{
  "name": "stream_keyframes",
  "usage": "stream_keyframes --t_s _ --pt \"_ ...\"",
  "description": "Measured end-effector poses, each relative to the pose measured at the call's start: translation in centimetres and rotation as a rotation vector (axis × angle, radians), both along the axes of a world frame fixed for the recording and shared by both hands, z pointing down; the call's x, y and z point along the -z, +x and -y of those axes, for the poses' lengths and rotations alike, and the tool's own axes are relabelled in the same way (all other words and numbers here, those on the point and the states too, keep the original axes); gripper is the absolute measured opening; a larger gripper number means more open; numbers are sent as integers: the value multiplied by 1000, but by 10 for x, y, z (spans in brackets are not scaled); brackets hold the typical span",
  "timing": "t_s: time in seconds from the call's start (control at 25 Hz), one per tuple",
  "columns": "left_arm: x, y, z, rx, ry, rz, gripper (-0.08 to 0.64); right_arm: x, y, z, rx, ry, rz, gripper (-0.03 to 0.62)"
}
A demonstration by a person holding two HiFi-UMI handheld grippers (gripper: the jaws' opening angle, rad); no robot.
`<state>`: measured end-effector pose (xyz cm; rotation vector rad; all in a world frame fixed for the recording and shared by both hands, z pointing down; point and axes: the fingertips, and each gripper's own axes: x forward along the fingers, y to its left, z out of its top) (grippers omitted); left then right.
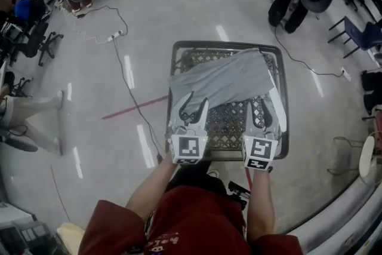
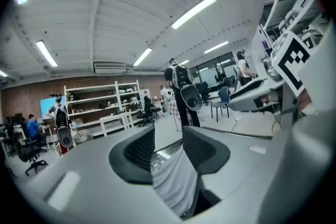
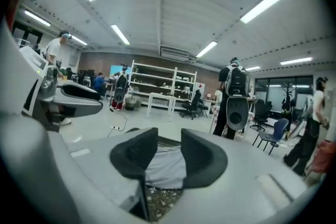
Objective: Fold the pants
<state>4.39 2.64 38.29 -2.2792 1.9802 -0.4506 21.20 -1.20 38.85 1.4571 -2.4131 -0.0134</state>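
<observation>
Around: cable [image 1: 129,90] on floor [image 1: 83,86] left of surface [image 1: 285,101] | pants [image 1: 222,79]: grey, draped across it, near edge lifted | left gripper [image 1: 194,106], right gripper [image 1: 264,110]: each clenched on pants

Red tape line [image 1: 134,108]; blue chair [image 1: 362,34] at right; probable power strip [image 1: 113,37].

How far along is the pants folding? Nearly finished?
Early, it seems. Done: the grey pants lie spread over the small table. In hand: the left gripper and right gripper each pinch the pants' near edge, lifted above the tabletop. Left: no neat fold shows yet, so carrying that edge over and any later folds remain.
</observation>
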Motion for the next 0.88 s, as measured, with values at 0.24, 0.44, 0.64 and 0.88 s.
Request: stream_keyframes --t_s 0.24,0.44,0.64,0.88 --pt "35 41 -62 -41 96 -118 160 39 16 -78 -32 69 130 127" --pt "55 59 -98 -74 142 -141 107 50 17 -117 5 75 162 127" --pt "57 52 -110 -86 124 -122 70 54 6 -135 25 76 165 110" --pt "70 38 -115 -122 179 -75 6 60 -16 -140 35 106 170 52"
